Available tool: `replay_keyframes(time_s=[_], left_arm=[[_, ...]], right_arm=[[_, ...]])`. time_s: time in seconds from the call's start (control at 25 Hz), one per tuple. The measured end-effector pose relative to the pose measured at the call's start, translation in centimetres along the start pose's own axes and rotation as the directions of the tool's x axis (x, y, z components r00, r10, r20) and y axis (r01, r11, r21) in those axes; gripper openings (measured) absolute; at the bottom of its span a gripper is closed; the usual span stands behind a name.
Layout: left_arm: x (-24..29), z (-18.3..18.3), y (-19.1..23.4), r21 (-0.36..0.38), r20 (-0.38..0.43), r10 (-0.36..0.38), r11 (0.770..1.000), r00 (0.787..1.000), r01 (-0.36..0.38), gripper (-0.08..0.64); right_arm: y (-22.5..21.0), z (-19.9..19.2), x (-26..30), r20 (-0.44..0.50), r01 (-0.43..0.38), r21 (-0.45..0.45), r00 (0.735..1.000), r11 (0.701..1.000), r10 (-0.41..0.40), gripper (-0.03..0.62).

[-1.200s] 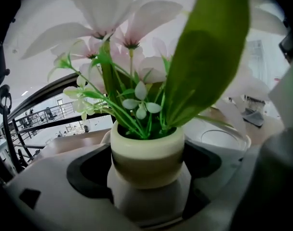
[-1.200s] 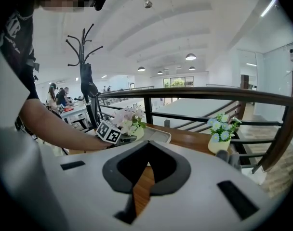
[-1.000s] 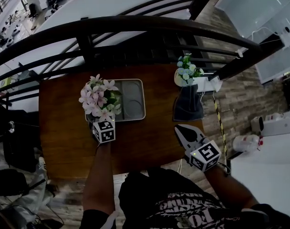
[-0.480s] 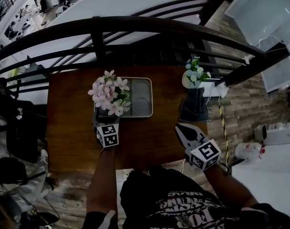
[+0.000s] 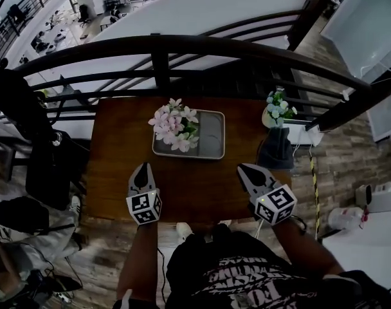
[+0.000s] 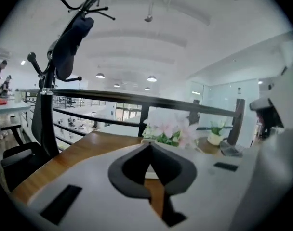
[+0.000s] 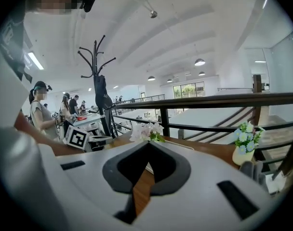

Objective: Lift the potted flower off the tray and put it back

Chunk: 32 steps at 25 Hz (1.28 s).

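Bare tabletop (image 5: pixel 195 180) before tray (image 5: pixel 210 135); railing (image 5: pixel 160 69) blocks far side.

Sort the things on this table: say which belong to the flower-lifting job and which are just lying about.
Job:
pink potted flower, standing in the tray
tray

Lying about:
small pot of blue flowers
dark object in front of it
white box at the right edge

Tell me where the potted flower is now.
In the head view, the potted flower stands on the left half of the tray, at the table's far side.
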<state>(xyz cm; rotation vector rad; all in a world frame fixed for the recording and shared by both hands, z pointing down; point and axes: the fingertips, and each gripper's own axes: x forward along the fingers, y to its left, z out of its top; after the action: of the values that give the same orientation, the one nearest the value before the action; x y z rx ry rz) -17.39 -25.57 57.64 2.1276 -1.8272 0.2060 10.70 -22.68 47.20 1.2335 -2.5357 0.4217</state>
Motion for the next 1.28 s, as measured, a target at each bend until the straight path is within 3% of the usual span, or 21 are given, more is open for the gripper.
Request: replay_keyframes(time_s=[0.12, 0.28, 0.52, 0.72, 0.88, 1.12, 1.28], left_arm=[[-3.1, 3.8, -2.0, -0.032, 0.084, -0.095, 0.995, 0.992, 0.098, 0.007], [-7.2, 7.5, -5.6, -0.087, 0.161, -0.206, 0.971, 0.965, 0.222, 0.006], [-11.9, 7.4, -9.8, -0.092, 0.169, -0.31, 0.94, 0.936, 0.328, 0.006], [-14.2, 4.5, -10.8, -0.119, 0.117, -0.28, 0.949, 0.953, 0.293, 0.006], [-15.9, 4.3, -12.6, -0.105, 0.129, -0.245, 0.96, 0.961, 0.259, 0.006], [-18.4, 3.4, -19.2, -0.041, 0.134, -0.207, 0.976, 0.969, 0.214, 0.006], [-19.7, 0.9, -23.5, -0.048, 0.111, -0.166, 0.984, 0.98, 0.172, 0.006]], right_arm=[[1.4, 0.5, 0.0, 0.028, -0.014, 0.012, 1.0, 1.0, 0.013, -0.009], [2.9, 0.5, -1.0, 0.047, -0.017, 0.025, 0.999, 1.0, 0.016, -0.009], [4.7, -1.2, -2.6, 0.051, 0.003, 0.037, 0.999, 0.999, -0.005, -0.009], [6.3, -2.5, -4.8, 0.056, 0.001, -0.017, 0.998, 1.0, 0.0, -0.009], [6.7, -2.6, -7.2, 0.084, -0.026, -0.066, 0.996, 0.997, 0.032, -0.009], [4.5, -4.9, -14.3, 0.1, -0.055, -0.061, 0.993, 0.997, 0.06, -0.009], [2.5, -7.4, -19.6, 0.111, -0.058, -0.042, 0.992, 0.997, 0.062, -0.009]])
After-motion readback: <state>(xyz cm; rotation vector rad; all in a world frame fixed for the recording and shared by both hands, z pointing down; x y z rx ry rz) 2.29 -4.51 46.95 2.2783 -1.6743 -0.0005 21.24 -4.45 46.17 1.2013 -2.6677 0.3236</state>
